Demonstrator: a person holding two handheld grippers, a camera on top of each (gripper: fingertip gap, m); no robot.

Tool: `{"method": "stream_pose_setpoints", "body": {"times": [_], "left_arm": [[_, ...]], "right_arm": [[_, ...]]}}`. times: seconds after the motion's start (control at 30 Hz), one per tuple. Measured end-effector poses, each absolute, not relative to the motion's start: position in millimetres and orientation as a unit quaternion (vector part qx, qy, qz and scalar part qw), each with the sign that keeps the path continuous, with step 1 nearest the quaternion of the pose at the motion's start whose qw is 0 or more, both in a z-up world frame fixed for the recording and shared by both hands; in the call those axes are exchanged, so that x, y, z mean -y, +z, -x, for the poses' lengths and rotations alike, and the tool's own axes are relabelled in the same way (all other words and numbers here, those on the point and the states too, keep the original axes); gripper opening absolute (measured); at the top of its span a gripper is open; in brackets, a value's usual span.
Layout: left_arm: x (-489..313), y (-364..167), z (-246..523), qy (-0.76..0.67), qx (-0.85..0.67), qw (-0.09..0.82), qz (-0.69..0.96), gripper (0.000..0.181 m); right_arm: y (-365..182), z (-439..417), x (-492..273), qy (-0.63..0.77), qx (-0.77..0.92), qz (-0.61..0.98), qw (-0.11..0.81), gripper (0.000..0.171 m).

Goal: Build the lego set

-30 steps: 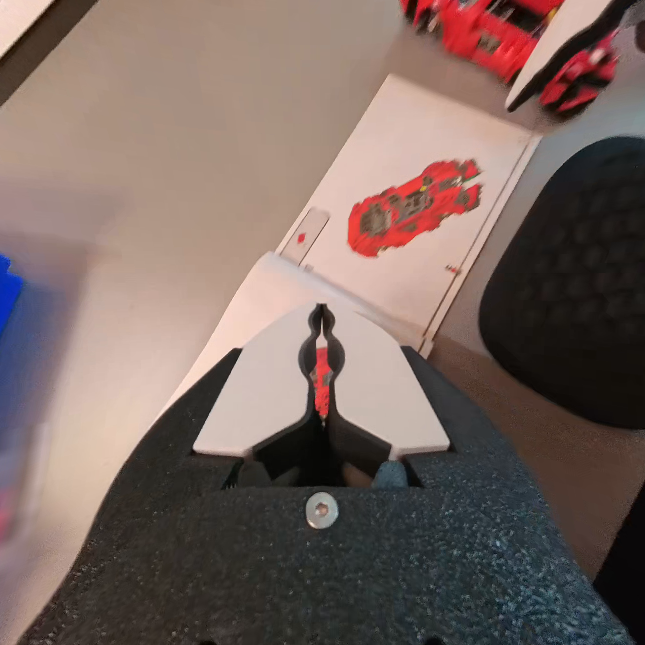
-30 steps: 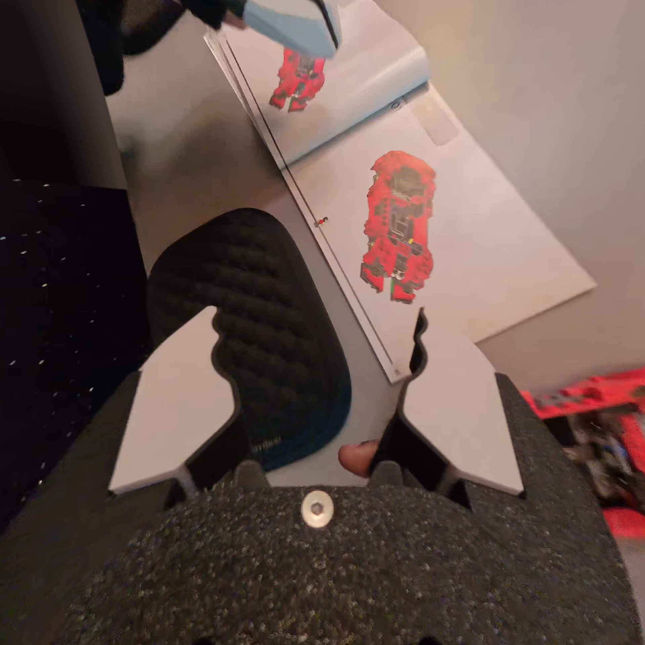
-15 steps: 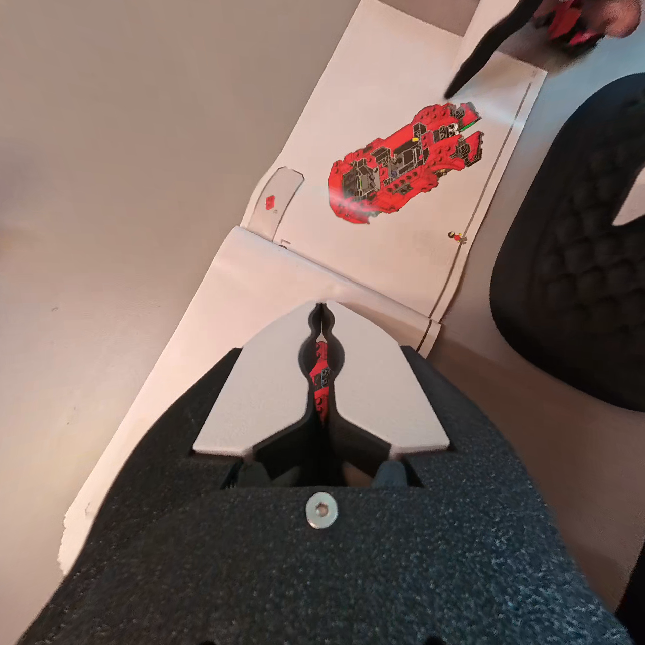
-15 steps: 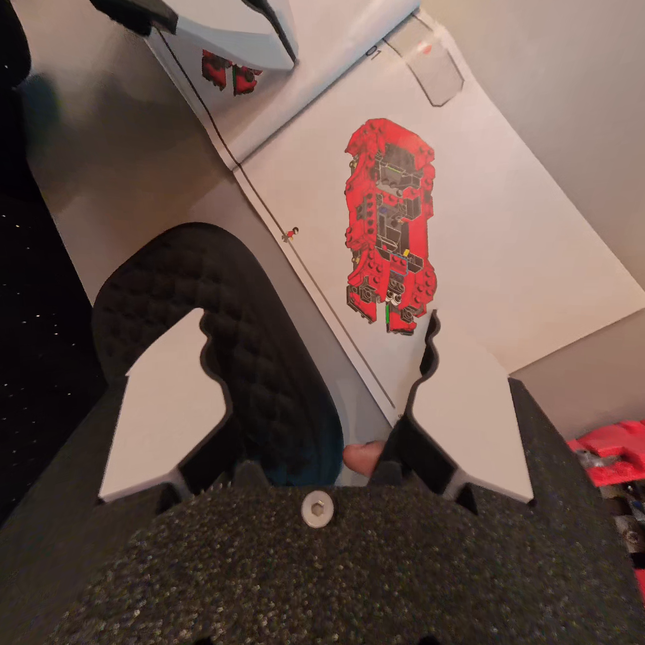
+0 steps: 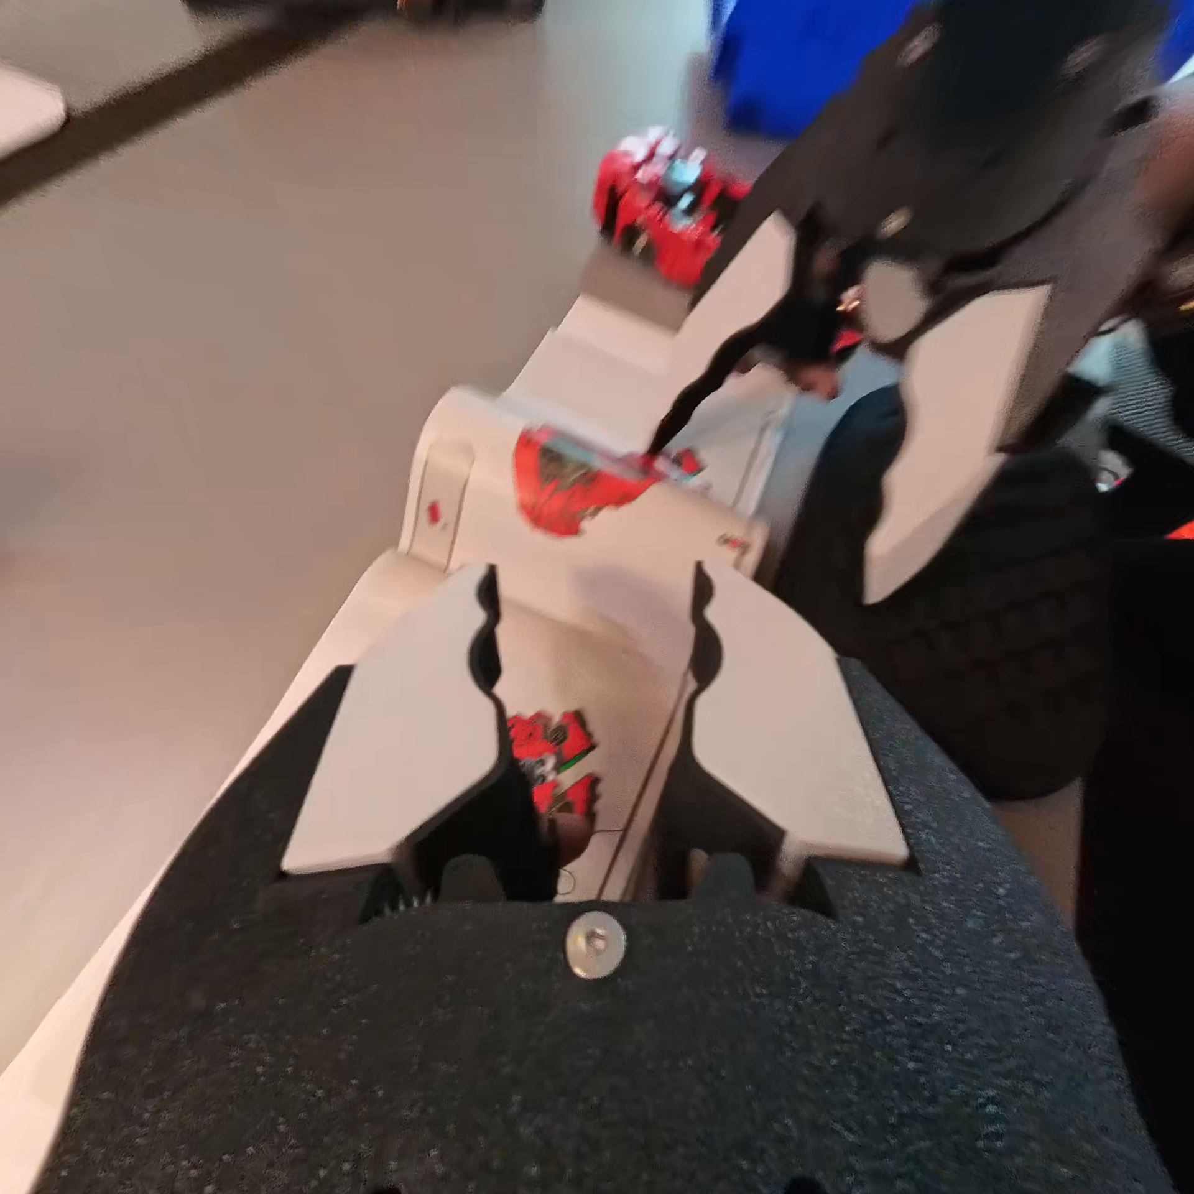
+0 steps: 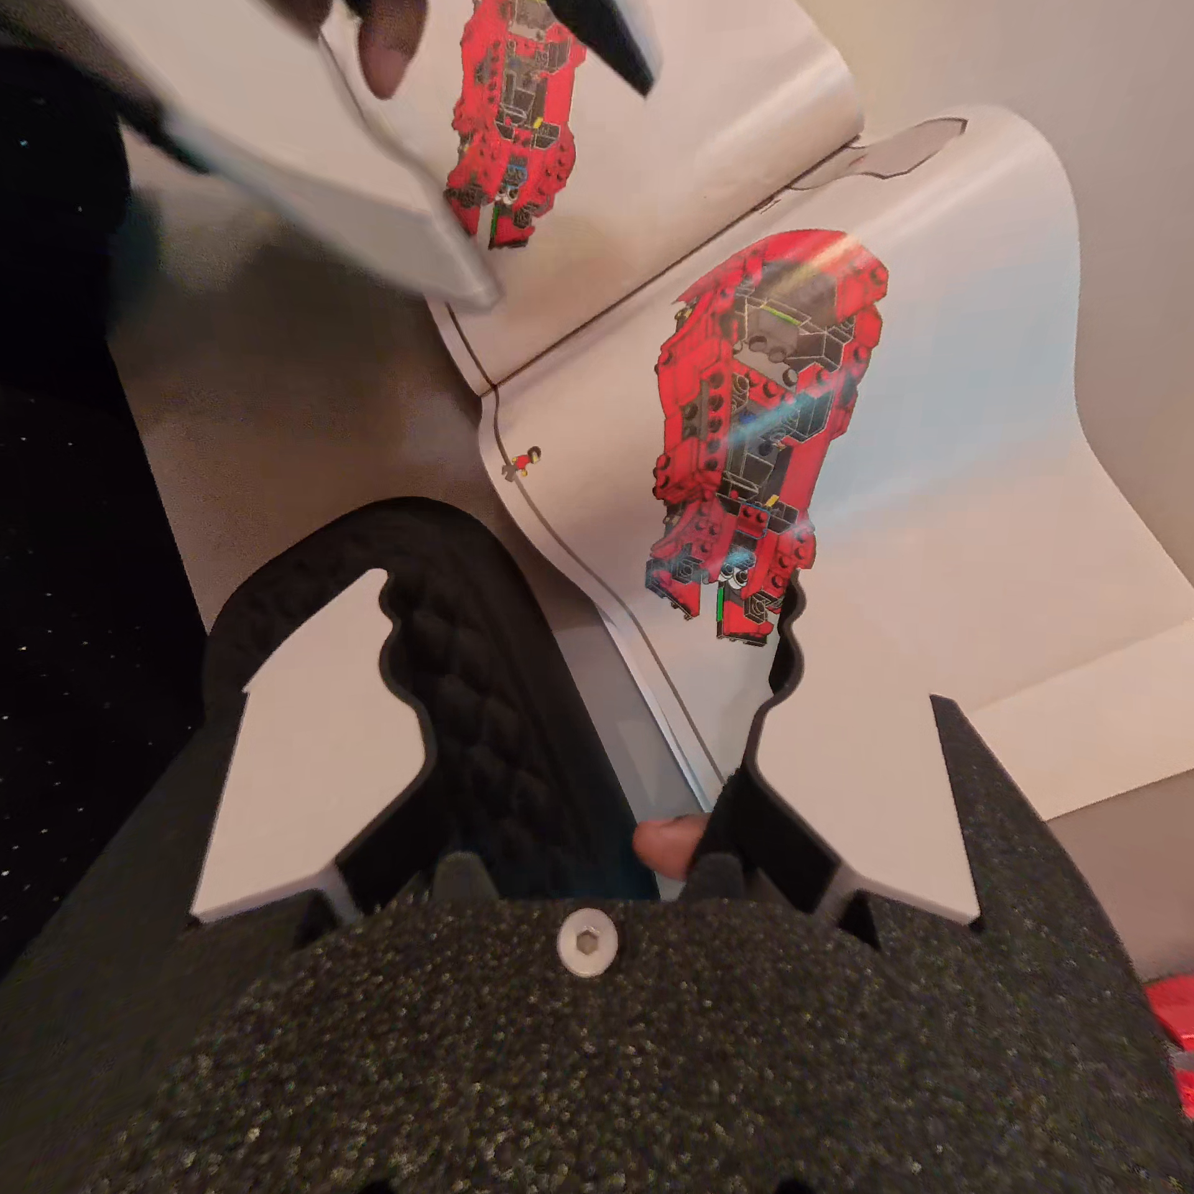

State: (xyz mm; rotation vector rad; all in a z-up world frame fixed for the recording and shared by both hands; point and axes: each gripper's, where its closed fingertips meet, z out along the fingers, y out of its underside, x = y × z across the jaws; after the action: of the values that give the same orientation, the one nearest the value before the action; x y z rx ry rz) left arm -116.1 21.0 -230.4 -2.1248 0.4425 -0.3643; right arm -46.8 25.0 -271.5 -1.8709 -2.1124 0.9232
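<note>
The open instruction booklet [image 6: 969,517] lies on the table, its pages printed with a red car picture [image 6: 762,420]. The near page bows upward. My right gripper [image 6: 588,578] is open and empty, one finger over the black pad [image 6: 491,678], the other over the page. In the left wrist view it [image 5: 762,523] hangs open at upper right, one fingertip at the raised page [image 5: 581,517]. My left gripper [image 5: 592,572] is open and empty just above the booklet. The partly built red lego car [image 5: 659,207] stands beyond the booklet.
A black textured pad [image 5: 969,646] lies right of the booklet. A blurred blue object [image 5: 775,64] is at the far edge. Red lego parts [image 6: 1173,1027] show at the right wrist view's lower right. Bare grey table [image 5: 258,323] lies to the left.
My left gripper was shut over the booklet and is now open. The right gripper has moved closer over the pages, and the page with the car picture has bowed up.
</note>
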Motion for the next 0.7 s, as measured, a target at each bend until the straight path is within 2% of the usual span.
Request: {"method": "stream_pose_setpoints", "body": {"times": [0.03, 0.13, 0.23, 0.27, 0.33, 0.37, 0.4, 0.47, 0.53, 0.6, 0.7], "left_arm": [[-20, -221, 107, -0.146, -0.192, 0.469, 0.850, 0.065], [-20, -225, 85, -0.046, -0.275, 0.455, 0.846, 0.081], [-28, -241, 76, 0.038, -0.322, 0.432, 0.841, 0.080], [-31, -243, 77, 0.061, -0.321, 0.433, 0.840, 0.073], [-36, -244, 87, 0.121, -0.313, 0.438, 0.834, 0.040], [-36, -242, 91, 0.139, -0.303, 0.446, 0.830, 0.018], [-36, -238, 95, 0.152, -0.281, 0.460, 0.828, 0.014], [-31, -231, 105, 0.149, -0.215, 0.489, 0.832, 0.008], [-24, -228, 118, 0.129, -0.144, 0.503, 0.842, 0.003], [-16, -231, 132, 0.111, -0.087, 0.507, 0.850, 0.002], [-6, -235, 141, 0.062, -0.011, 0.521, 0.851, 0.003]], "right_arm": [[-271, 47, -25, 0.311, 0.708, 0.628, 0.087, 0.111], [-271, 47, -25, 0.311, 0.709, 0.627, 0.086, 0.110], [-271, 46, -25, 0.314, 0.710, 0.625, 0.086, 0.110], [-271, 46, -25, 0.317, 0.709, 0.624, 0.086, 0.110], [-270, 45, -25, 0.322, 0.710, 0.620, 0.084, 0.109], [-266, 46, -25, 0.330, 0.710, 0.616, 0.088, 0.107], [-258, 48, -26, 0.346, 0.706, 0.609, 0.106, 0.103], [-231, 51, -30, 0.383, 0.692, 0.590, 0.161, 0.087], [-206, 47, -34, 0.407, 0.683, 0.569, 0.212, 0.055], [-207, 40, -43, 0.380, 0.686, 0.578, 0.223, 0.019], [-236, 42, -42, 0.335, 0.704, 0.600, 0.178, 0.001]]}}
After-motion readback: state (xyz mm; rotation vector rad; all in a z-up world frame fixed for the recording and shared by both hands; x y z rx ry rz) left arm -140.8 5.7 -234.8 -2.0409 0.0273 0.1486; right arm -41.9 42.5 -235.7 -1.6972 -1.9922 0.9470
